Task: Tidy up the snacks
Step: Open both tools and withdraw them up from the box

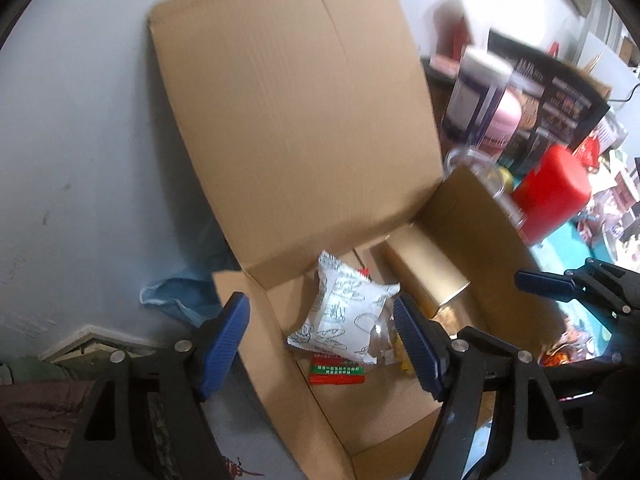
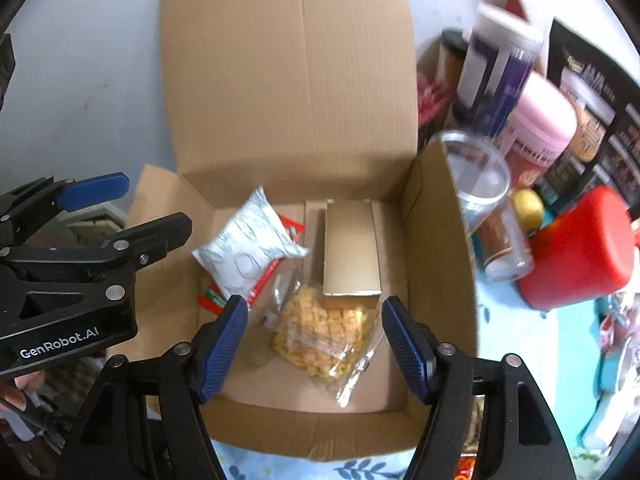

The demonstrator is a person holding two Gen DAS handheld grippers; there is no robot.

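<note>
An open cardboard box (image 1: pixel 472 216) (image 2: pixel 436 240) holds snacks: a white printed packet (image 1: pixel 344 312) (image 2: pixel 248 248), a red and green packet (image 1: pixel 338 374) (image 2: pixel 212 298) under it, a gold carton (image 1: pixel 424 272) (image 2: pixel 350 252) and a clear bag of yellow crackers (image 2: pixel 320 332). My left gripper (image 1: pixel 322 344) is open and empty above the box's left side, over the white packet. My right gripper (image 2: pixel 314 344) is open and empty above the cracker bag. The left gripper also shows in the right wrist view (image 2: pixel 132 204).
The box lid (image 1: pixel 288 112) stands up against a pale wall. To the right stand a red container (image 2: pixel 576 248), a clear plastic cup (image 2: pixel 480 172), a pink tub (image 2: pixel 540 128) and a tall purple canister (image 2: pixel 496 64). A blue floral cloth (image 2: pixel 280 468) covers the table.
</note>
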